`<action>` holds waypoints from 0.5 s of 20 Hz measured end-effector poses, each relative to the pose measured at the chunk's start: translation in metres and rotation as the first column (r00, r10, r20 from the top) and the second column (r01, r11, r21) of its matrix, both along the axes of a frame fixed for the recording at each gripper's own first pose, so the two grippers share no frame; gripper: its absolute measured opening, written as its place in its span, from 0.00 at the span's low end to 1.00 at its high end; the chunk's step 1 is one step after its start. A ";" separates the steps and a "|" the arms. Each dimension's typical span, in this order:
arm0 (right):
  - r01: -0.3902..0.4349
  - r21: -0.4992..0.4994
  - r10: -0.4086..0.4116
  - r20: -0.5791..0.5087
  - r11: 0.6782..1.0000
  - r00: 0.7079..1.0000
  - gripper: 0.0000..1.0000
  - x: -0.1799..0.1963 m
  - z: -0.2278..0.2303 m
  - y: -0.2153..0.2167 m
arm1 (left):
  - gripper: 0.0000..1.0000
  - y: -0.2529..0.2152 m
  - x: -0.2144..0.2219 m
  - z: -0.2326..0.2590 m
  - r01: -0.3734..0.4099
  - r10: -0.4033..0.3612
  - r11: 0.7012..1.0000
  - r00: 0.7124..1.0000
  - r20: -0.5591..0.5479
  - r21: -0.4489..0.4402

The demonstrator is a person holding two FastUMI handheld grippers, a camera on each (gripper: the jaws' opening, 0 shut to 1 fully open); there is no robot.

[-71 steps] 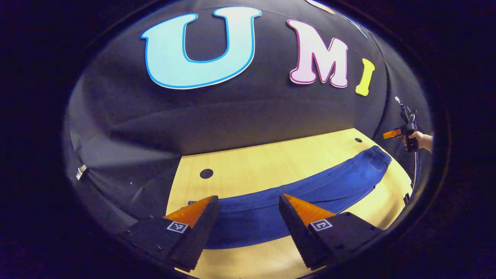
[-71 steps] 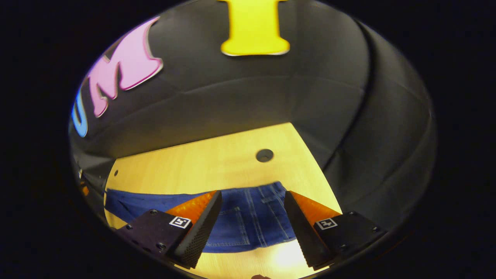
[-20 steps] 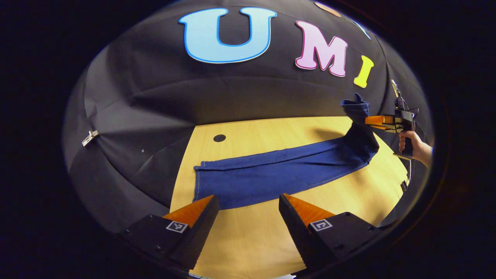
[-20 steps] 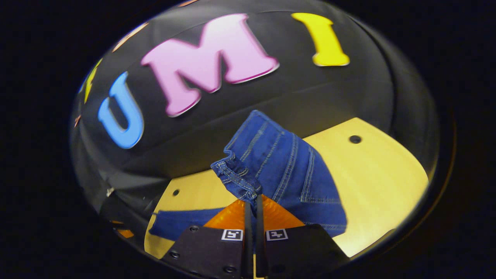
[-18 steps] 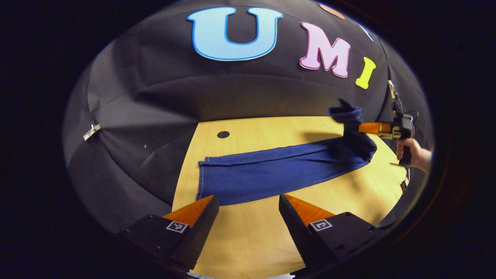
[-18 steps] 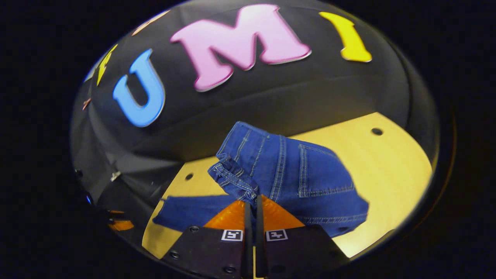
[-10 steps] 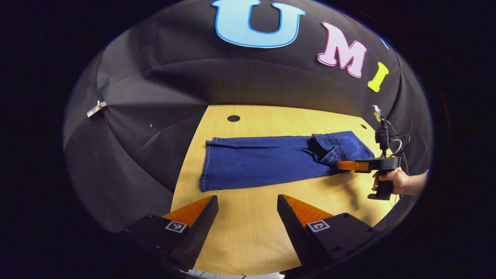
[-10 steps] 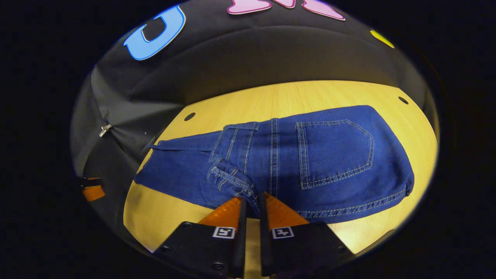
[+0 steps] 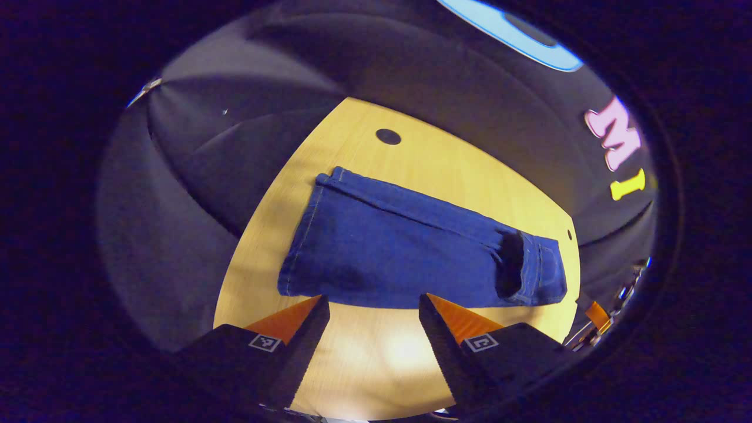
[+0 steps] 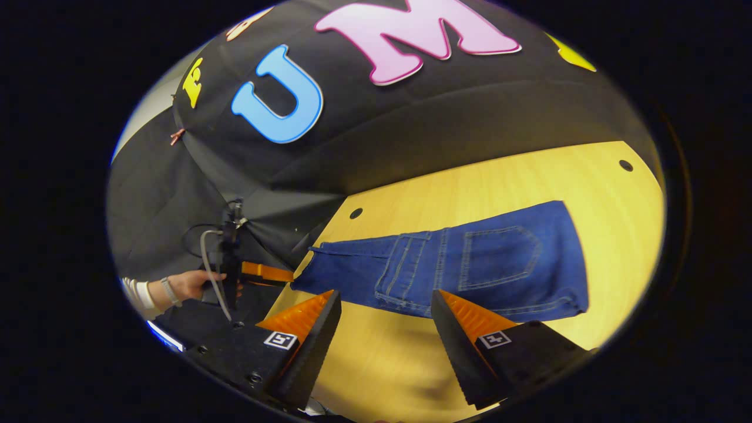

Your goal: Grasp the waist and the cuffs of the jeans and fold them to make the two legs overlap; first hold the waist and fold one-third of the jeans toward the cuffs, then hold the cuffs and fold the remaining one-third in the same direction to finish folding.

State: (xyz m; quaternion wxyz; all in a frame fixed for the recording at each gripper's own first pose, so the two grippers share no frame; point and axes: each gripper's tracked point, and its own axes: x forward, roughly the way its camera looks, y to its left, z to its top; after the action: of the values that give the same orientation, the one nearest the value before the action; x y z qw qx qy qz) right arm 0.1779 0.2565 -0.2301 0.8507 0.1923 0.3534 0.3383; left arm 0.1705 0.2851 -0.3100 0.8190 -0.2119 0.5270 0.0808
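Note:
Blue jeans (image 9: 388, 252) lie flat on the wooden table (image 9: 435, 170), legs stacked. The cuffs (image 9: 296, 249) are at the left end. The waist (image 9: 537, 270) is folded back over the legs at the right end. My left gripper (image 9: 373, 302) hovers open just short of the jeans' near edge, close to the cuffs, with nothing between its fingers. In the right gripper view the folded waist part, with its back pocket (image 10: 499, 252), lies just ahead of my open right gripper (image 10: 385, 296). The left gripper (image 10: 267, 272), held by a hand (image 10: 188, 285), points at the cuff end.
The table has round holes near its far edge (image 9: 388, 136) (image 10: 355, 212) (image 10: 625, 165). Black cloth walls close the booth behind and to the sides. Bare wood (image 10: 388, 364) lies between the jeans and the table's near edge. A cable (image 10: 208, 258) hangs by the left gripper.
My right gripper laid the waist down over the legs, opened, let go and drew back. My left gripper swung in closer to the cuff end, staying open.

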 end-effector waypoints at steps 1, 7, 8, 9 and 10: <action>0.019 -0.005 -0.019 0.002 1.000 1.000 0.95 0.003 0.000 -0.018 | 0.97 0.013 0.009 -0.008 -0.015 0.016 0.999 0.999 -0.038 0.028; 0.137 -0.057 -0.138 -0.025 0.989 0.990 0.95 0.012 -0.015 -0.102 | 0.97 0.034 0.015 -0.043 0.096 -0.048 0.981 0.960 -0.276 0.167; 0.146 -0.063 -0.148 -0.036 0.987 0.988 0.95 0.011 -0.017 -0.111 | 0.96 0.030 0.015 -0.045 0.090 -0.037 0.981 0.955 -0.294 0.169; 0.156 -0.065 -0.159 -0.042 0.986 0.986 0.95 0.011 -0.017 -0.118 | 0.95 0.019 0.011 -0.045 0.094 -0.044 0.986 0.945 -0.324 0.139; 0.162 -0.071 -0.165 -0.043 0.984 0.985 0.95 0.012 -0.018 -0.124 | 0.97 0.024 0.019 -0.038 0.102 -0.054 0.984 0.951 -0.304 0.143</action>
State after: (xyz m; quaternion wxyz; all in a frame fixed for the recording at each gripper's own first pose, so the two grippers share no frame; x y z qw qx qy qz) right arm 0.1901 0.1330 -0.2483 0.8726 0.2004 0.3682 0.2506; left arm 0.1894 0.3087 -0.3482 0.7465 -0.1110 0.6448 0.1206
